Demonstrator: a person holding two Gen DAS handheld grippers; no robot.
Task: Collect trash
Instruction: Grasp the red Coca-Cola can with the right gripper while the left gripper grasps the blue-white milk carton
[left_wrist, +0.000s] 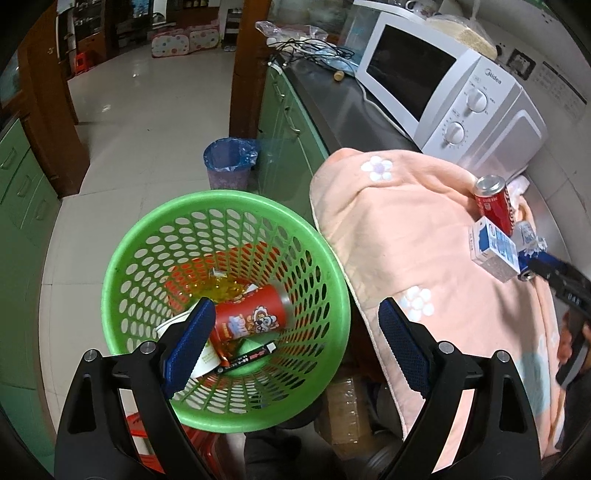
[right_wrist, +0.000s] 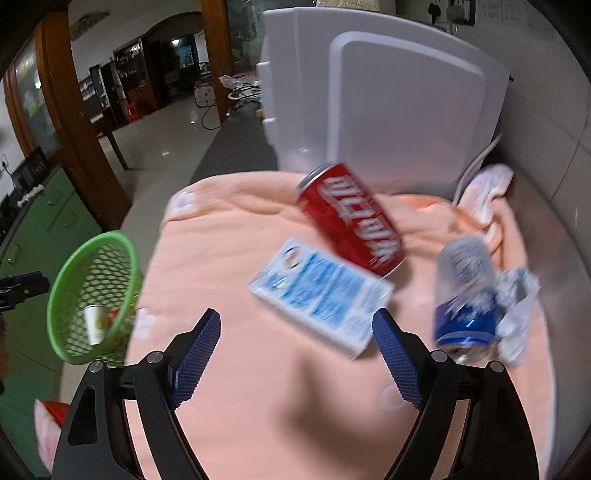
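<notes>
A green mesh basket (left_wrist: 332, 280) stands beside the counter and holds a red snack tube (left_wrist: 251, 317), a paper cup and wrappers. My left gripper (left_wrist: 295, 339) is open and empty above the basket. On the peach blanket (right_wrist: 258, 387) lie a red cola can (right_wrist: 351, 218), a blue-and-white carton (right_wrist: 321, 295), a blue can (right_wrist: 465, 295) and crumpled foil (right_wrist: 517, 310). My right gripper (right_wrist: 295, 354) is open and empty, just short of the carton. The basket (right_wrist: 66, 280) shows at the left of the right wrist view.
A white microwave (left_wrist: 461, 96) stands on the counter behind the blanket. A small bin with a blue liner (left_wrist: 229, 162) stands on the tiled floor by green cabinets (left_wrist: 284, 122). Cardboard boxes (left_wrist: 347, 410) sit under the blanket edge.
</notes>
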